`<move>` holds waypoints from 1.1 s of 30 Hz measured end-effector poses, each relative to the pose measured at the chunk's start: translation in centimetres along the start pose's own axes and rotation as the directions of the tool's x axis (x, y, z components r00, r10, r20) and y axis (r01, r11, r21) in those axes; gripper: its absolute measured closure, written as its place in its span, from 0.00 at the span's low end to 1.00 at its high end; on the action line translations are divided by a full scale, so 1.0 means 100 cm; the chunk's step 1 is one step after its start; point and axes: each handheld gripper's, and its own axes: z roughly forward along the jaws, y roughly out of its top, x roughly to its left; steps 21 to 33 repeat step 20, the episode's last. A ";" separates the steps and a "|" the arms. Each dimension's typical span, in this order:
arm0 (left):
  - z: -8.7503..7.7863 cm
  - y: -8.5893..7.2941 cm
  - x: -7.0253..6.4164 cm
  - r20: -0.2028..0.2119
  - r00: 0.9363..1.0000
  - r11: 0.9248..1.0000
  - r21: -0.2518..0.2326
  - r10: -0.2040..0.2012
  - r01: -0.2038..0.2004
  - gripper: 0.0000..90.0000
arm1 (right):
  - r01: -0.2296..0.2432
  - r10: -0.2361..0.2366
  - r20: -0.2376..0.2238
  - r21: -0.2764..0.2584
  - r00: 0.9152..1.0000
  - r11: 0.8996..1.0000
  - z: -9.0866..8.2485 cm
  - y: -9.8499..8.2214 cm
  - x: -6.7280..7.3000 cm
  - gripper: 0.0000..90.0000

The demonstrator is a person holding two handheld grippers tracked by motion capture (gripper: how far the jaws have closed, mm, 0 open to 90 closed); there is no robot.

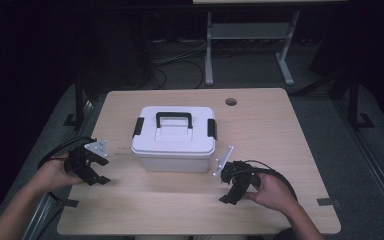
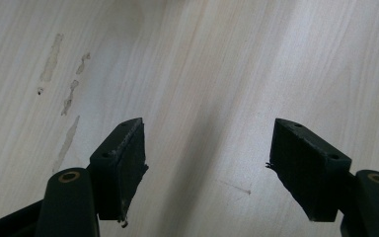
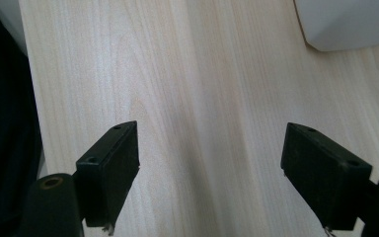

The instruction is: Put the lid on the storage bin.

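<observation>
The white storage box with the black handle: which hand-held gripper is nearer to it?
The right hand-held gripper looks slightly nearer, just off the white storage box's front right corner. The left hand-held gripper sits a little farther off its front left corner. Neither touches it.

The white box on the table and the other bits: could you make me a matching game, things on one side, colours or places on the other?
Things:
1. storage box
2. carry handle
3. left gripper
4. round hole

Descriptions:
A. black, on the lid
B. far right of the tabletop
C. white, mid-table
D. open, left of the box

Pairs: 1-C, 2-A, 3-D, 4-B
</observation>
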 end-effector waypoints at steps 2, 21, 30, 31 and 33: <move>0.000 -0.001 0.000 0.000 1.000 1.000 0.004 -0.001 0.001 0.32 | 0.000 0.000 0.001 0.000 1.000 1.000 0.000 0.000 0.000 0.24; 0.000 -0.011 -0.007 0.003 1.000 1.000 0.005 -0.008 0.008 0.32 | -0.002 0.002 -0.005 0.001 1.000 1.000 0.003 0.001 0.000 0.24; 0.000 -0.011 -0.007 0.003 1.000 1.000 0.005 -0.008 0.008 0.32 | -0.002 0.002 -0.005 0.001 1.000 1.000 0.003 0.001 0.000 0.24; 0.000 -0.011 -0.007 0.003 1.000 1.000 0.005 -0.008 0.008 0.32 | -0.002 0.002 -0.005 0.001 1.000 1.000 0.003 0.001 0.000 0.24; 0.000 -0.011 -0.007 0.003 1.000 1.000 0.005 -0.008 0.008 0.32 | -0.002 0.002 -0.005 0.001 1.000 1.000 0.003 0.001 0.000 0.24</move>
